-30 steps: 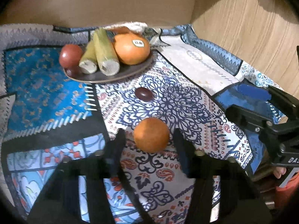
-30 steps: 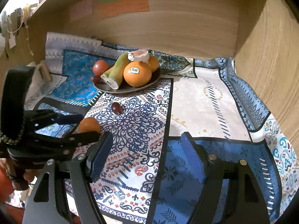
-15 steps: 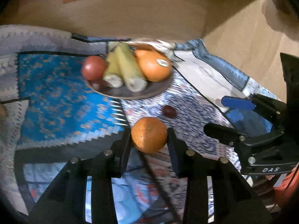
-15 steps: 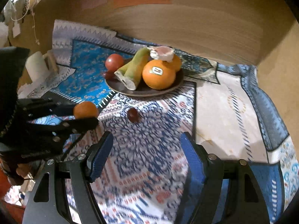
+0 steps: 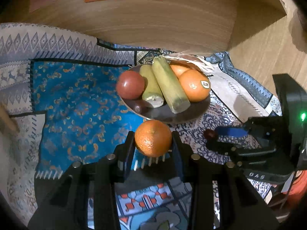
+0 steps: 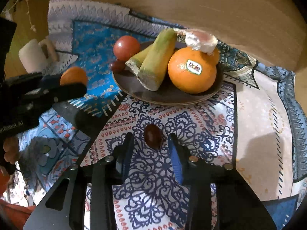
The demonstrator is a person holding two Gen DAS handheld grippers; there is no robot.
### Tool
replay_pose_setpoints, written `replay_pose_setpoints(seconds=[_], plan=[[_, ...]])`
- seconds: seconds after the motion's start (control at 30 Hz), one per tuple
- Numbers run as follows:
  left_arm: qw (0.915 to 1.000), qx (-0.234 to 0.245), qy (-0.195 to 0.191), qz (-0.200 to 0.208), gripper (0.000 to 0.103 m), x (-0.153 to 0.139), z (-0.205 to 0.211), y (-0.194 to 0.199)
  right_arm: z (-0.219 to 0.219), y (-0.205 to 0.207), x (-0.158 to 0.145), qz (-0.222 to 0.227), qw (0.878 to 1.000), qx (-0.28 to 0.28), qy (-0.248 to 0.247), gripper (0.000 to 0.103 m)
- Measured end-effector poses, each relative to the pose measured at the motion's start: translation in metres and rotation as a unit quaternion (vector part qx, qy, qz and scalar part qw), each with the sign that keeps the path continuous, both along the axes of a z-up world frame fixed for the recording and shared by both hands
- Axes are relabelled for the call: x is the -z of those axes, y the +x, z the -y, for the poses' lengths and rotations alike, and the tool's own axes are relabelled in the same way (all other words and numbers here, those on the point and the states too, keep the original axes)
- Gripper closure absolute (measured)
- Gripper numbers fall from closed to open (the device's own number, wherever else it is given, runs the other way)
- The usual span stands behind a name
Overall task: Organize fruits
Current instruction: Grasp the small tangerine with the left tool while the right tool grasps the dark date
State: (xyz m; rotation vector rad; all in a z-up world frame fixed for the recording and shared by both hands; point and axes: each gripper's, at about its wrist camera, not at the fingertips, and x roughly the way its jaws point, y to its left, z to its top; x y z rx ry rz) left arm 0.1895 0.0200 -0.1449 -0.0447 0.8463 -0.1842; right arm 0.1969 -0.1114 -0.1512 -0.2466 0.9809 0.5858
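My left gripper [image 5: 153, 137] is shut on a small orange [image 5: 153, 138] and holds it above the cloth, just in front of the dark plate [image 5: 167, 114]. The plate carries a red fruit [image 5: 130, 84], two green-yellow cut stalks [image 5: 169, 84], a large stickered orange [image 5: 194, 85] and a small dark fruit [image 5: 139, 106]. A dark red oval fruit [image 6: 152, 137] lies on the patterned cloth between the fingers of my right gripper [image 6: 151, 136]. Its jaws are closing, and a gap still shows on each side of the fruit.
Wooden walls close the space behind and to the right of the plate [image 6: 168, 95]. A white mug-like object [image 6: 32, 57] stands on the cloth at the far left. A pale wrapped item [image 6: 200, 40] tops the fruit pile. The held orange [image 6: 73, 75] hangs left of the plate.
The left gripper carried the small orange up and closer to the plate. The right gripper swung left and down over the dark red fruit, and its jaws narrowed around it.
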Motion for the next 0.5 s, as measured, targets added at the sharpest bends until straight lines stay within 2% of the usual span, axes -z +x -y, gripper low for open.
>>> replay_pose_setpoints(seconds=[0.1,0.5], plan=[[1.0000,0.003,-0.002,-0.001,0.066,0.001,0.001,0.007,0.000,0.000,0.000,0.002,1.000,0.000,-0.002,0.087],[0.9998,0.017,0.000,-0.009,0.066,0.005,0.007,0.036,0.008,0.013,-0.025,0.025,0.999,0.021,0.034,0.087]])
